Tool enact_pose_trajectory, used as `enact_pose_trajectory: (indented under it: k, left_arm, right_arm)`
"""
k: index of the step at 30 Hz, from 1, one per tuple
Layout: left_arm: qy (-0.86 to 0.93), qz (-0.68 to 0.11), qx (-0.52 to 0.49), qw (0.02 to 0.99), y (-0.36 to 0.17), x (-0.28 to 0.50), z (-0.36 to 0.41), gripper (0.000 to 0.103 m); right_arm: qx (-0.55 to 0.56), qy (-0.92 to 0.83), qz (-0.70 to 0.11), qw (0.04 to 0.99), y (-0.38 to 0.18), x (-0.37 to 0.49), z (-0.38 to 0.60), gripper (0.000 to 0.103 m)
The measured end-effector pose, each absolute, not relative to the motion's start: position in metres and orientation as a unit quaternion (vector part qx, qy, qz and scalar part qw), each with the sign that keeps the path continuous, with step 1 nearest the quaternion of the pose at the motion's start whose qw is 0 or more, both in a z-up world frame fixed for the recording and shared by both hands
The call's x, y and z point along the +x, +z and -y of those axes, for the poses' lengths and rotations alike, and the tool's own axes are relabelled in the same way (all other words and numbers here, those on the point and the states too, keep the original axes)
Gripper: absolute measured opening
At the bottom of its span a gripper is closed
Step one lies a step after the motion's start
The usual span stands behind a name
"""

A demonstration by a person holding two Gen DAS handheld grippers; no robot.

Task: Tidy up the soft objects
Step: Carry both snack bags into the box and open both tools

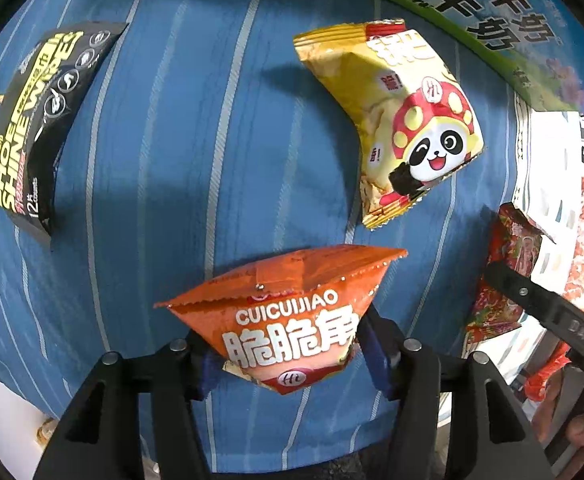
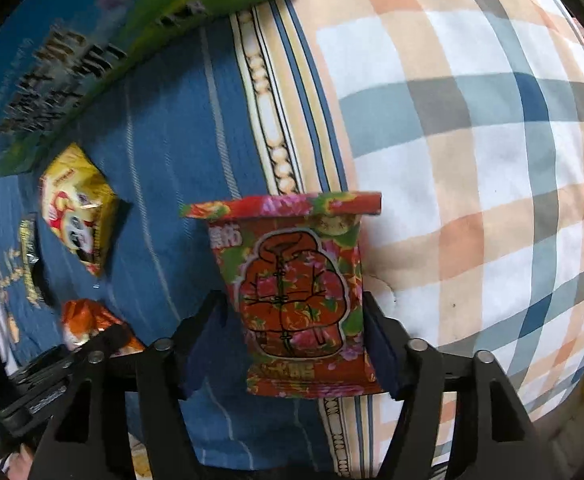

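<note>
Carrying looks like the step in hand: left hand-held gripper is clamped on the orange snack packet, right hand-held gripper on the floral packet, above the bed sheet. Next, probably place both near the far yellow panda packet.

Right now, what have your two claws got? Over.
Left claw shut on orange snack bag. Right claw shut on flowery snack bag. Yellow panda bag and wipes pack loose on blue bedsheet.
</note>
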State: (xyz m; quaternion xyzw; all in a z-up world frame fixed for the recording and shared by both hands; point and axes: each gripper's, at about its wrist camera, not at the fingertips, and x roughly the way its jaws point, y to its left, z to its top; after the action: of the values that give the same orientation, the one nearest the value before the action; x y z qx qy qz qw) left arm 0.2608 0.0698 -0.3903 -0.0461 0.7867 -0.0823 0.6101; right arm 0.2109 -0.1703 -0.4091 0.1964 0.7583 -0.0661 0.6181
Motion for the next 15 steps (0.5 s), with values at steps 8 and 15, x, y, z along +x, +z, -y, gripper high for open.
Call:
enact_pose_trajectory:
  k: [8, 15]
  left_arm:
    - [-0.1, -0.757, -0.017, 0.646, -0.348, 0.266, -0.05, 0.042]
    - [-0.118, -0.723, 0.001, 0.681, -0.287, 0.281, -0.037, 0.042]
  right_arm:
    - [0.149, -0.058, -0.746, 0.646, -0.391, 0.21, 0.158, 0.047]
    - [0.13, -0.028, -0.714, 0.688, -0.343, 0.21, 0.131, 0.046]
